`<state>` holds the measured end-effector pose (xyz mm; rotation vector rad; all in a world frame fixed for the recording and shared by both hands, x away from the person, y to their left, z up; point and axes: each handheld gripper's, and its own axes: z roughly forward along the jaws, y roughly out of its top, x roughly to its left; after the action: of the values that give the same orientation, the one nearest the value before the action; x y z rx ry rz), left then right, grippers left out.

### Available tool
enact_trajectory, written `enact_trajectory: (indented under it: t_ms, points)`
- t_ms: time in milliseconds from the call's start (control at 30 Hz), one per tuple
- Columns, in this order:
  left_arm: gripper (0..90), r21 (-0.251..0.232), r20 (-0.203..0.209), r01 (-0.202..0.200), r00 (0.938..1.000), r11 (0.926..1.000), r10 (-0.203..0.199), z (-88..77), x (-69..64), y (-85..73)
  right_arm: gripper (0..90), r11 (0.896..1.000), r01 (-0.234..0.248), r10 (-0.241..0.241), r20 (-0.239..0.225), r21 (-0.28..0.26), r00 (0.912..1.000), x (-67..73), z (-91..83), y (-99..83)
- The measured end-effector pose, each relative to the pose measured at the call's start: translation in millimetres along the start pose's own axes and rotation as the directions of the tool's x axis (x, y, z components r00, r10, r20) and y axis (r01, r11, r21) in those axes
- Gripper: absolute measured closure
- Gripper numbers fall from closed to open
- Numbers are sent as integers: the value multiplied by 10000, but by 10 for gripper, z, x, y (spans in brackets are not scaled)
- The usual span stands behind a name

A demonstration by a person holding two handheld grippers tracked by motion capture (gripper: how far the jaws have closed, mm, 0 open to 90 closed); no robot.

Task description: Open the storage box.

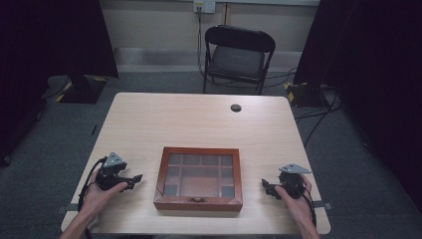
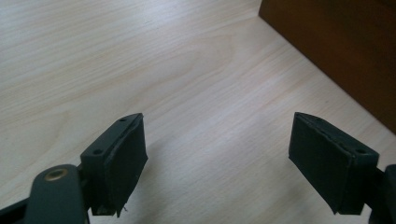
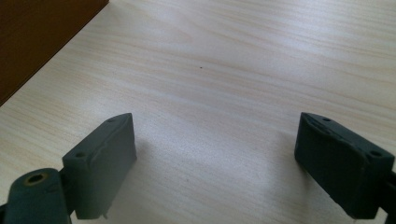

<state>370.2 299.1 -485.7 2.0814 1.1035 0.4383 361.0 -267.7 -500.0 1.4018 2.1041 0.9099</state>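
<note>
A brown wooden box (image 1: pixel 198 179) with a glass lid over several compartments lies near the front edge of the light wooden table (image 1: pixel 199 119). My left gripper (image 1: pixel 134 179) rests on the table to the left of the box, jaws open and empty; in the left gripper view its gripper (image 2: pixel 217 163) shows bare table between the pads, with the box's side (image 2: pixel 341 42) at the upper right. My right gripper (image 1: pixel 265 186) sits to the right of the box, also open and empty; in the right gripper view this gripper (image 3: pixel 215 163) faces the table, the box's side (image 3: pixel 37 37) at the upper left.
A round dark cable hole (image 1: pixel 236 107) sits near the table's far edge. A black folding chair (image 1: pixel 238 57) stands behind the table. Dark curtains hang on both sides, and cables lie on the grey floor at the right.
</note>
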Motion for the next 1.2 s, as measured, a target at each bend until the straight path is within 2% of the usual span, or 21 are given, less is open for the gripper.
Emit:
enact_trajectory:
  t_ms: [200, 300, 400, 533, 700, 833, 900, 967, 1033, 1100, 1133, 1200]
  points:
    - [207, -347, 384, -155, 9991, 9993, 169, -59, -58, 51, 120, 10000, 6, -6, 3, -5, 10000, 0, 0, -1]
    - [223, -485, 595, -40, 9982, 9988, 69, -91, -86, 77, 120, 10000, 8, -8, 0, -7, 10000, 1, 0, -1]
    - [246, -672, 1072, 120, 9942, 9977, -48, -124, -86, 91, 120, 10000, 4, -4, 0, -4, 10000, 1, -1, 0]
    - [262, -734, 1281, 179, 9917, 9971, -84, -150, -116, 126, 119, 10000, 4, -4, 0, -3, 10000, 0, 0, 0]
    - [284, -814, 1499, 47, 9887, 9967, 75, -181, -180, 172, 119, 10000, 5, -5, -10, -4, 10000, 0, 0, 0]
    - [291, -617, 1730, 142, 9849, 9980, -33, -177, -231, 220, 118, 10000, 18, -18, -8, -11, 10000, -2, 1, 0]
    - [307, -601, 1903, 58, 9817, 9982, 58, -163, -257, 244, 118, 10000, 16, -16, -7, -11, 10000, -2, 2, 1]
    - [310, -583, 1928, -46, 9811, 9983, 158, -164, -283, 269, 118, 10000, 4, -4, -5, -9, 10000, -1, 3, 2]
    - [310, -678, 2022, -9, 9792, 9977, 146, -171, -307, 294, 118, 10000, 9, -9, -6, -11, 10000, -2, 4, 2]
    - [319, -727, 2203, -46, 9752, 9973, 205, -182, -323, 323, 118, 10000, 12, -12, -5, -13, 10000, -2, 5, 3]
    - [330, -793, 2084, -19, 9779, 9969, 184, -192, -341, 335, 118, 10000, 17, -17, -8, -14, 10000, -3, 5, 4]
    - [343, -929, 2138, 81, 9768, 9956, 120, -202, -364, 357, 118, 10000, 15, -15, -9, -14, 10000, -3, 6, 4]
